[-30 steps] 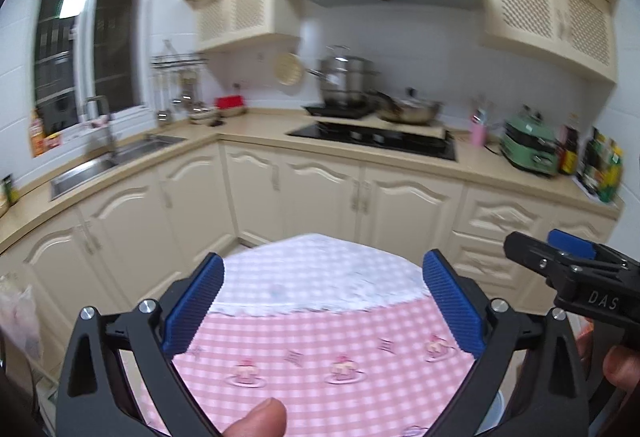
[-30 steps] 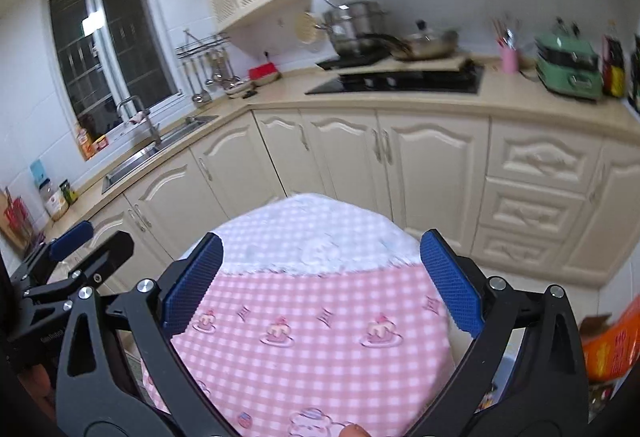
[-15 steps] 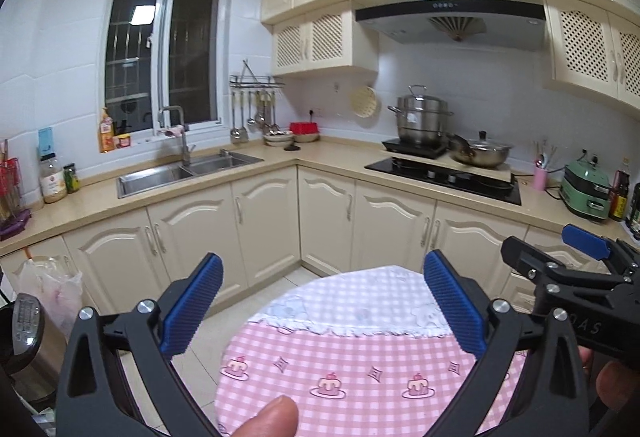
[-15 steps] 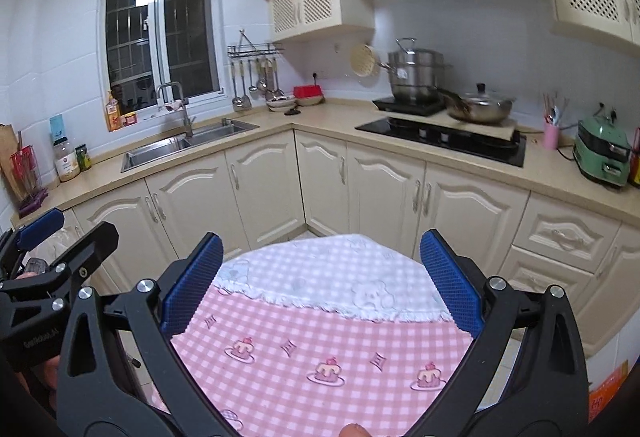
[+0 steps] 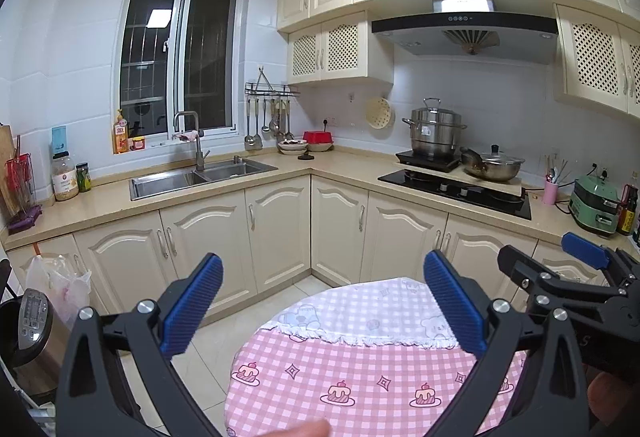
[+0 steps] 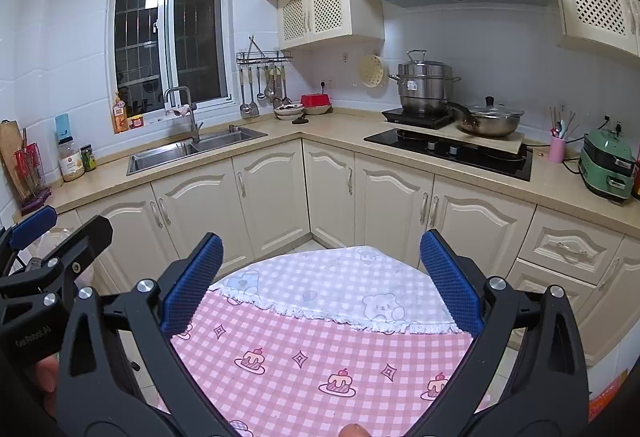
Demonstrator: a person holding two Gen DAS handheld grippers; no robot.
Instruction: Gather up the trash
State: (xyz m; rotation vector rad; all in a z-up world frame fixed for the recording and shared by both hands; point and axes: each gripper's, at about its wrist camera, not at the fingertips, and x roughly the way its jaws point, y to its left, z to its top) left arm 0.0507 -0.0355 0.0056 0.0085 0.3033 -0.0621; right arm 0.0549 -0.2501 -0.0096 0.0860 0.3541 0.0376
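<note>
No trash can be made out on the table [image 5: 360, 377]; the only candidate seen is a plastic bag [image 5: 60, 281] hung at the cabinet far to the left of the left gripper [image 5: 324, 305], and its contents cannot be told.

The left gripper is held wide apart with nothing between its blue pads [image 5: 192, 309]; the right gripper [image 6: 320, 281] is likewise spread and empty. Each is seen beside the other, close but apart. Both are held above the round table, which is covered by a pink check cloth printed with cakes, and a white check cloth [image 6: 332, 289] with bears is laid over the far part.

The table's far rim lies just ahead of the fingertips. Beyond the rim a strip of tiled floor [image 5: 208, 349] is left open in front of the cabinets [image 6: 272, 193]. The counter edge runs in an L: sink [image 6: 192, 149] ahead and left, hob [image 6: 452, 153] ahead and right, with a steamer pot [image 6: 424, 85] and a pan [image 6: 492, 121] on it. A green cooker [image 6: 608, 165] stands at far right.

Part of a word, perhaps "GenRobot.AI", is read on the left gripper's body in the right view. Bottle labels by the window are too small to read.
</note>
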